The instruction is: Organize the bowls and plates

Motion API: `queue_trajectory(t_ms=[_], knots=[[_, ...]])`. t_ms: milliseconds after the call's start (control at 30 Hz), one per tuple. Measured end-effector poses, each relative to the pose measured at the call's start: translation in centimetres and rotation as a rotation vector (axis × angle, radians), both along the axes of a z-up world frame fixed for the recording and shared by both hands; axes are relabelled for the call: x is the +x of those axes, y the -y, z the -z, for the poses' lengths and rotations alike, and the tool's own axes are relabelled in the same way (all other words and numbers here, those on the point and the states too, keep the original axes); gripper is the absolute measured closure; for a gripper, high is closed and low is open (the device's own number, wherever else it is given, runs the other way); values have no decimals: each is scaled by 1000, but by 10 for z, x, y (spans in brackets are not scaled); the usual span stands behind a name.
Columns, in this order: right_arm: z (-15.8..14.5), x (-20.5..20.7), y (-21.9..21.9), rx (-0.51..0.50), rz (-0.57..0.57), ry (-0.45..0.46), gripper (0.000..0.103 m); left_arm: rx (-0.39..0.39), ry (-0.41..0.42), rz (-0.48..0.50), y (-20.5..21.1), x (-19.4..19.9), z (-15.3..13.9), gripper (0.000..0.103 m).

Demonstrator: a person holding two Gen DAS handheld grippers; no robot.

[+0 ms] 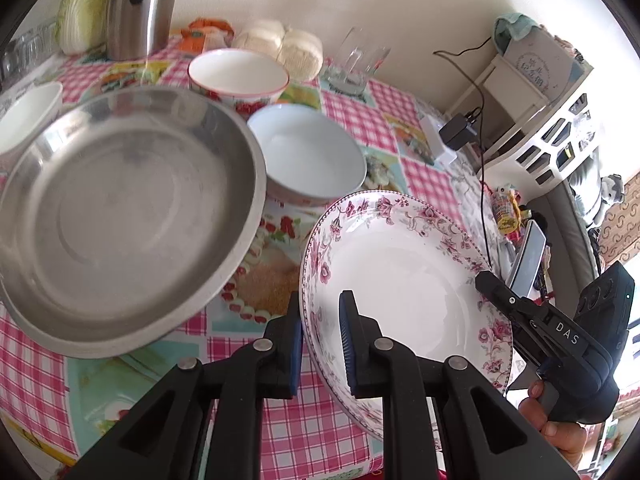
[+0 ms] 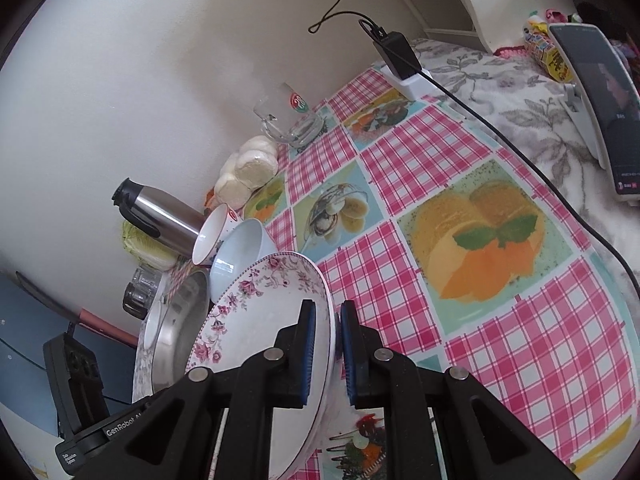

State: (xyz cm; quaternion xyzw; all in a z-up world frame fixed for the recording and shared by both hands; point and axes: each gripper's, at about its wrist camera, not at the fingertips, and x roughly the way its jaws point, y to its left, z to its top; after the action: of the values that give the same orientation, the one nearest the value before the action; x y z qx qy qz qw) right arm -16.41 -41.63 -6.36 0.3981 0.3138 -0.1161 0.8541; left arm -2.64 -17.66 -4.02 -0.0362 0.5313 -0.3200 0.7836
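My left gripper (image 1: 320, 344) has its jaws clamped on the near rim of the floral plate (image 1: 408, 276), low and right of centre in the left view. My right gripper (image 2: 327, 354) is clamped on the same plate's rim at bottom centre of the right view; its body reads "DAS" (image 1: 567, 333). The left gripper's body, lower left there, reads "GenRobot". A steel pan (image 1: 120, 216) fills the left. Behind it stand a red-rimmed bowl (image 1: 238, 74) and a pale bowl (image 1: 312, 156) on the checked counter (image 1: 360, 120). The glass (image 2: 290, 120) bears a red-green logo I cannot read.
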Motion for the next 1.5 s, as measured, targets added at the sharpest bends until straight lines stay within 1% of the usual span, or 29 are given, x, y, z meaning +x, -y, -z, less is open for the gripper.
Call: queue_trajectory(t_ms=[133,367,567,800,900,1067,1267,1500], knots=[[-16,6,-8,-16,-15,37,89,-38,38,-17,-10,5,-15,85],[-45,28,-27,-22,-68,115,89,-118,59,-85,-39,26,-35,85],[-68,56,-51,-34,-124,158,89,-168,92,-161,-72,43,-50,85],[-83,90,-83,-42,-196,197,89,-214,122,-260,-114,64,-62,85],[-84,103,-96,-50,-220,195,89,-219,124,-297,-127,70,-63,85],[-77,123,-105,-26,-236,195,89,-223,125,-325,-145,80,-64,85],[-69,143,-119,-13,-276,202,89,-213,118,-364,-165,94,-62,85],[-60,163,-135,2,-307,194,89,-184,122,-408,-180,109,-60,85]])
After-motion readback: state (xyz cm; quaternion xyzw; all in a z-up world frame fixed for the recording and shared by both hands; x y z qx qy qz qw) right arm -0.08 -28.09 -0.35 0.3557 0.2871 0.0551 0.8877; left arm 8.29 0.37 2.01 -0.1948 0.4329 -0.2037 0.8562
